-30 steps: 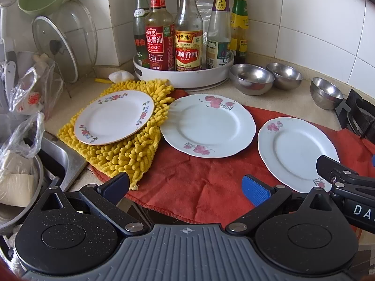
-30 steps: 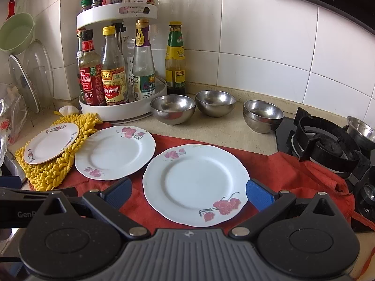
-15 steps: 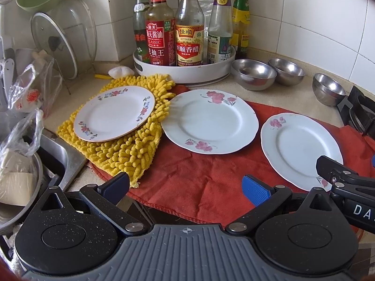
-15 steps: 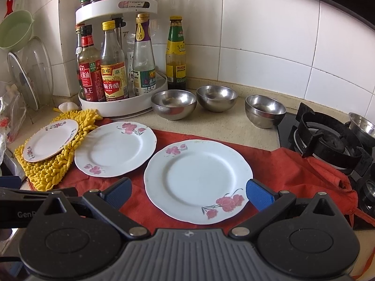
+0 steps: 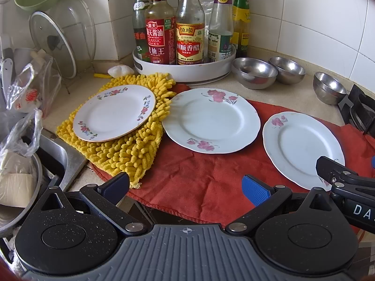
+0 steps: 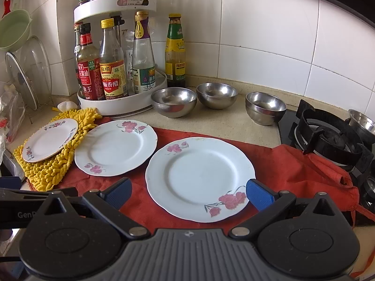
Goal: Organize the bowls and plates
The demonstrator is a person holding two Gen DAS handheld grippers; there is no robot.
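Note:
Three flowered white plates lie on the counter: a small plate (image 5: 114, 112) (image 6: 50, 139) on a yellow mop cloth, a middle plate (image 5: 211, 120) (image 6: 116, 147) and a right plate (image 5: 302, 145) (image 6: 199, 178) on a red cloth. Three steel bowls (image 5: 254, 72) (image 6: 174, 101) stand behind them. My left gripper (image 5: 186, 187) is open and empty above the red cloth's front edge. My right gripper (image 6: 188, 193) is open and empty, hovering at the near edge of the right plate.
A white turntable rack of sauce bottles (image 5: 182, 46) (image 6: 112, 70) stands at the back. A sink (image 5: 58, 154) with a pot and plastic bags is at the left. A gas stove (image 6: 332, 140) with another steel bowl (image 6: 362, 123) is at the right. A glass lid (image 5: 54, 42) leans in a rack.
Both grippers have moved slightly forward and down toward the plates; everything on the counter stays in place. Both stay open.

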